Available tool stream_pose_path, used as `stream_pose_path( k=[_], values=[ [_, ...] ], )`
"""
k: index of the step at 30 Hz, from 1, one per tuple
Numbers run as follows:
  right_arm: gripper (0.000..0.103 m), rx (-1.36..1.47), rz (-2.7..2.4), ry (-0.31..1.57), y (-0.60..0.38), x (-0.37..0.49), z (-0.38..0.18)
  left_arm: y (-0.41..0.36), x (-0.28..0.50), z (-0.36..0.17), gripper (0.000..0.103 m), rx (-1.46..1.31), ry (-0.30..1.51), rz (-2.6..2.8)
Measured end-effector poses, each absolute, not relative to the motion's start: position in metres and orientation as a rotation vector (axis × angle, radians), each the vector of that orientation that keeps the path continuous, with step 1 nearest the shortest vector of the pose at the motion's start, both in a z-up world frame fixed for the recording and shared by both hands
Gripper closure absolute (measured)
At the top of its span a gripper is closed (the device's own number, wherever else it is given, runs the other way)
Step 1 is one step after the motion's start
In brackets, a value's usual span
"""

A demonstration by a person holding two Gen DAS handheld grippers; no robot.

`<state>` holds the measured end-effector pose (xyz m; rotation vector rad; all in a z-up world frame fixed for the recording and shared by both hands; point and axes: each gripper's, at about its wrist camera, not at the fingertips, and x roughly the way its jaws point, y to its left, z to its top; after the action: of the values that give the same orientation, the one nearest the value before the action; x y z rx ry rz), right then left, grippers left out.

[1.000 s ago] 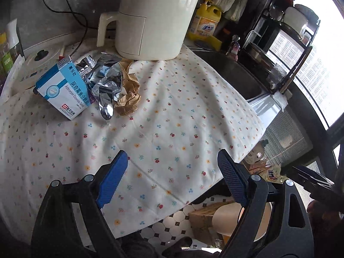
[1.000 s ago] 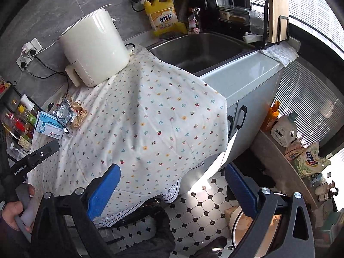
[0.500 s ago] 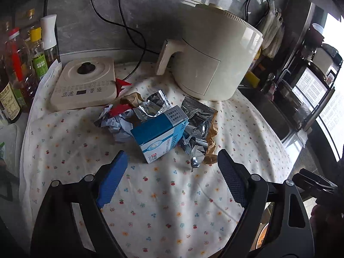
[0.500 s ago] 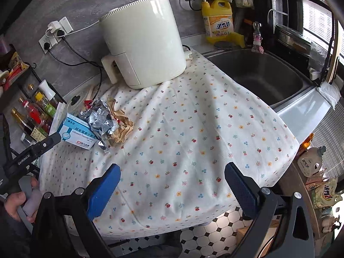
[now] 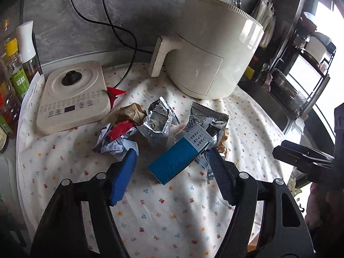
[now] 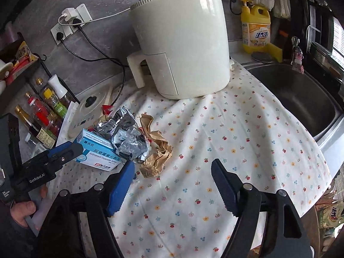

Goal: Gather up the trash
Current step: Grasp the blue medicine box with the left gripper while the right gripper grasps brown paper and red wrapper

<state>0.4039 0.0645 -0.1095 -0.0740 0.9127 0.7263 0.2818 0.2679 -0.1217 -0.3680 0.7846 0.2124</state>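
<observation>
Since a second ago, the trash pile has come much closer in both views. The left gripper point(image 5: 172, 169) has been closing, and the blue box point(image 5: 180, 158) is now seen between its fingers, not yet squeezed. The right gripper point(image 6: 172, 185) has been closing too, with nothing inside. Silver wrappers point(image 6: 126, 133) and brown paper point(image 6: 157, 148) are laid on the flowered table point(image 6: 236, 133), before a white cooker point(image 6: 182, 49); a sink point(image 6: 301, 96) is seen right.
</observation>
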Motion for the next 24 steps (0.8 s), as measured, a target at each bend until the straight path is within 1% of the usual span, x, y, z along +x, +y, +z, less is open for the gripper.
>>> stream_pose_path(
  k=[1, 2, 3, 5, 7, 10, 20, 21, 24],
  values=[
    [0.033, -0.078, 0.732, 0.917, 0.069, 0.406, -0.111, 0.269, 0.285, -0.124, 0.052, -0.370, 0.798, 0.200],
    [0.034, -0.085, 0.740, 0.922, 0.074, 0.408, -0.112, 0.270, 0.287, -0.126, 0.067, -0.368, 0.810, 0.197],
    [0.037, -0.094, 0.749, 0.926, 0.079, 0.409, -0.114, 0.270, 0.288, -0.126, 0.076, -0.369, 0.814, 0.197],
    [0.040, -0.115, 0.767, 0.929, 0.088, 0.414, -0.115, 0.274, 0.285, -0.123, 0.080, -0.403, 0.805, 0.176],
    [0.045, -0.138, 0.779, 0.933, 0.098, 0.418, -0.117, 0.277, 0.280, -0.117, 0.081, -0.398, 0.787, 0.187],
    [0.048, -0.152, 0.795, 0.947, 0.111, 0.425, -0.122, 0.284, 0.272, -0.113, 0.081, -0.419, 0.768, 0.202],
    [0.048, -0.292, 0.882, 0.961, 0.155, 0.426, -0.135, 0.307, 0.241, -0.117, 0.081, -0.483, 0.751, 0.293],
    [0.047, -0.308, 0.889, 0.961, 0.158, 0.424, -0.136, 0.309, 0.238, -0.118, 0.081, -0.488, 0.750, 0.300],
    [0.038, -0.338, 0.905, 0.957, 0.165, 0.421, -0.138, 0.312, 0.231, -0.120, 0.081, -0.501, 0.746, 0.309]
  ],
)
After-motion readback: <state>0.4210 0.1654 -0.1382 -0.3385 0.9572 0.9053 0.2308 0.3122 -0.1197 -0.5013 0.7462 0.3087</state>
